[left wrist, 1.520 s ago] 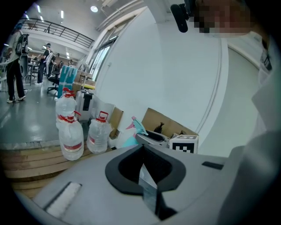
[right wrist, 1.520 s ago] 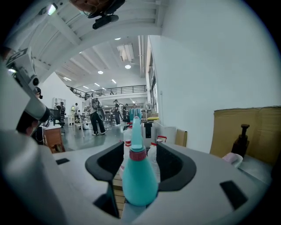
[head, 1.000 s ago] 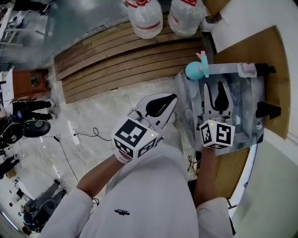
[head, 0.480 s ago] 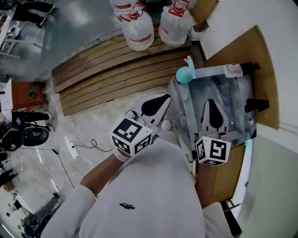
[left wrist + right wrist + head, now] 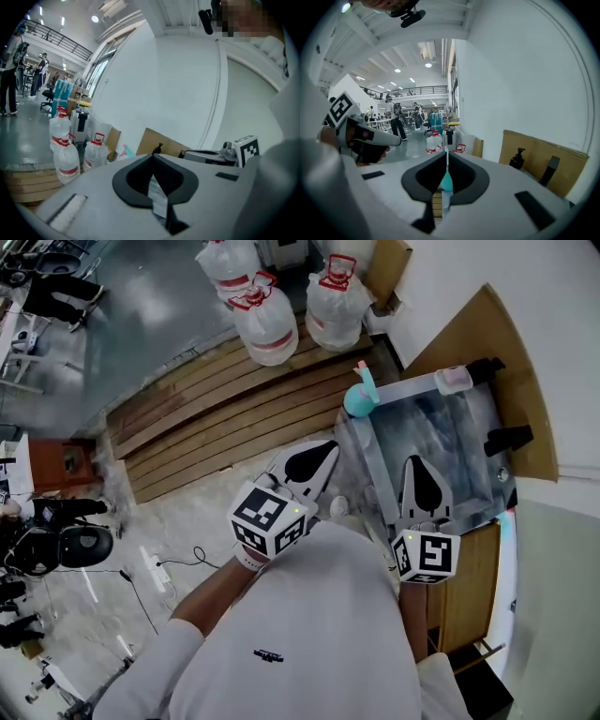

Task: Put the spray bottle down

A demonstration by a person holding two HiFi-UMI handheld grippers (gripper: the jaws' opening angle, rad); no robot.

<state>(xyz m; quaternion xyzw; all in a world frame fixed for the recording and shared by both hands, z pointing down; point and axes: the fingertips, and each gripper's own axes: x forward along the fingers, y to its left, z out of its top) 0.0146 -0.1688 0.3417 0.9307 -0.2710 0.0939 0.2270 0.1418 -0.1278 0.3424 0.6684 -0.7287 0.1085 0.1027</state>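
The teal spray bottle [image 5: 359,397] with a pink trigger stands upright on the far left corner of the steel sink [image 5: 469,418]. No gripper touches it. My right gripper [image 5: 419,460] hovers over the sink basin, well short of the bottle, its jaws closing to a point with nothing between them. In the right gripper view the spray bottle [image 5: 446,180] shows through the slit behind the right gripper [image 5: 446,152]. My left gripper [image 5: 333,446] hangs over the floor left of the sink, shut and empty. The left gripper [image 5: 153,155] points toward the spray bottle [image 5: 125,151].
Large water jugs [image 5: 267,320] stand beyond a wooden pallet [image 5: 216,418]. A black soap dispenser [image 5: 506,439] sits at the sink's right rim. A cardboard panel [image 5: 497,343] leans on the white wall. People and desks fill the far hall.
My right gripper's jaws have gone from wide apart to together, and it has drawn back from the bottle over the sink. The bottle stays on the corner. The left gripper rose slightly.
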